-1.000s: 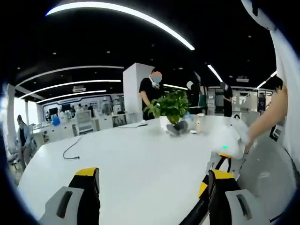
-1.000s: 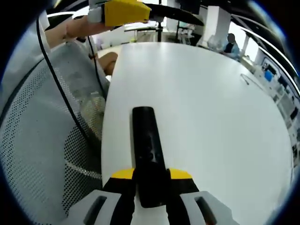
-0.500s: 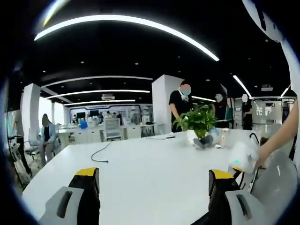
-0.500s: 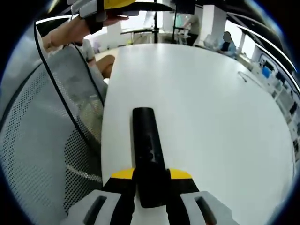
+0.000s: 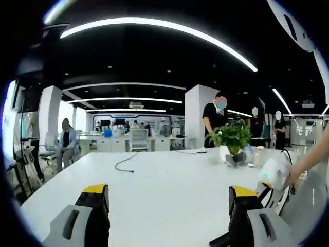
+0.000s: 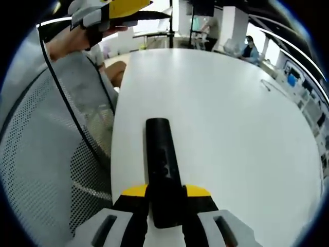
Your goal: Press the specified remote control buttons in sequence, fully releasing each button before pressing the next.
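Observation:
A black remote control [image 6: 162,164] lies lengthwise on the white table [image 6: 231,118], near its left edge in the right gripper view. My right gripper [image 6: 165,194] is shut on the remote's near end, its yellow-tipped fingers pressed against both sides. My left gripper [image 5: 168,191] is open above the table [image 5: 164,180], jaws wide apart with nothing between them. The left gripper [image 6: 115,7] also appears at the top left of the right gripper view, held up in a hand. The right gripper [image 5: 271,174] comes into the left gripper view from the right, in a hand.
A grey mesh chair [image 6: 46,149] stands against the table's left edge. Far across the table are a potted plant [image 5: 234,138], a paper cup [image 5: 258,153] and a loose black cable [image 5: 126,163]. People stand behind the plant; one person [image 5: 66,146] sits at the left.
The left gripper's camera has swung, so the plant and room sit further right and lower. Its jaws stay open. The right gripper still holds the remote, unmoved.

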{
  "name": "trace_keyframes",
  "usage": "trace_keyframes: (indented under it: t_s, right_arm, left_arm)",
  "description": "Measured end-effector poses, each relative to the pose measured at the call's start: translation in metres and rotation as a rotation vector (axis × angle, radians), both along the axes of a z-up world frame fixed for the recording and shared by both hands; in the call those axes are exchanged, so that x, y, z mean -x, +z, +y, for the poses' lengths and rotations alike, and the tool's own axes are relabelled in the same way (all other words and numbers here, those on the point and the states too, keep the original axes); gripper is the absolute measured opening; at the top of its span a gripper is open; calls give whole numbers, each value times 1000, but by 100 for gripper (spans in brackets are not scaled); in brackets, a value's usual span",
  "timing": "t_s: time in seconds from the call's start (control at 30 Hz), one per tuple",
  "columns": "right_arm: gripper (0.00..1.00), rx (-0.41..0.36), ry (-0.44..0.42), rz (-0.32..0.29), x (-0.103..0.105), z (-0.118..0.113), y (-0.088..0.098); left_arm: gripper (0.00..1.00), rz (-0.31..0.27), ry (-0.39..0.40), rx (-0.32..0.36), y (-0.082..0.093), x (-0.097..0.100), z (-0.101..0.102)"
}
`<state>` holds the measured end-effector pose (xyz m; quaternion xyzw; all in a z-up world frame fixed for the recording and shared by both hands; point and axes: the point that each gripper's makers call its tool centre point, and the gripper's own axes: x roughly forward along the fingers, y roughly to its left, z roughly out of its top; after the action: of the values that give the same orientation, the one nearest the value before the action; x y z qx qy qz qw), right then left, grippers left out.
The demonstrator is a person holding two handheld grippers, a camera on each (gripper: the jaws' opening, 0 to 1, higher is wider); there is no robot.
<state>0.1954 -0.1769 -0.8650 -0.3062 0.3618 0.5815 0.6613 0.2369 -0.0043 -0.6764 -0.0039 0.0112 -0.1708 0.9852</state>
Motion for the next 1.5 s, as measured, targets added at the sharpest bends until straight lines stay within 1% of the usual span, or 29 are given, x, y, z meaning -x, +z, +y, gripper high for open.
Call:
trace_keyframes:
  t_s: [0.07,0.17,0.2,0.33,0.5,0.6,0.67,0.8,1.03,1.1,1.27,1.47,1.5]
  right_arm:
    - [22,1,2,-4,0,0,0]
    - [22,1,2,-9,0,0,0]
    - [22,2,14,-28,1,0,0]
    - [22,-28,0,-24,0,-1,0]
    - [21,-28,5,-2,-1,1,1]
    - [21,-45,6,14,-2,0,1]
    - [21,-55,-8,33,-4,0,2]
    - [21,-52,-12,37,-9,2,2]
    - [21,-33,3,19,-20,2,2]
    - [21,-25,15,11,-24,2,2]
    - [21,-17,11,7,-36,0,2]
    - [21,9,23,-6,-48,-3,1]
    - [21,24,23,-8,-51,-4,1]
  left_arm:
    - [100,-21,-8,14,5,0,-1]
    - [100,-57,23,20,12,0,6]
    - [100,-58,31,28,12,0,8]
    - [100,-30,52,24,6,-3,14]
    - [100,-43,64,26,8,-2,17]
    - [100,-40,67,24,7,-2,18]
    - [98,-39,67,19,6,-2,18]
    - [98,-34,55,31,6,-3,16]
    - [98,-17,39,32,3,-3,13]
    - [98,-21,38,23,4,-3,13]
    - [98,-22,35,15,4,-3,11]
    - [98,-19,40,20,4,-3,13]
    - [98,-19,42,20,4,-3,13]
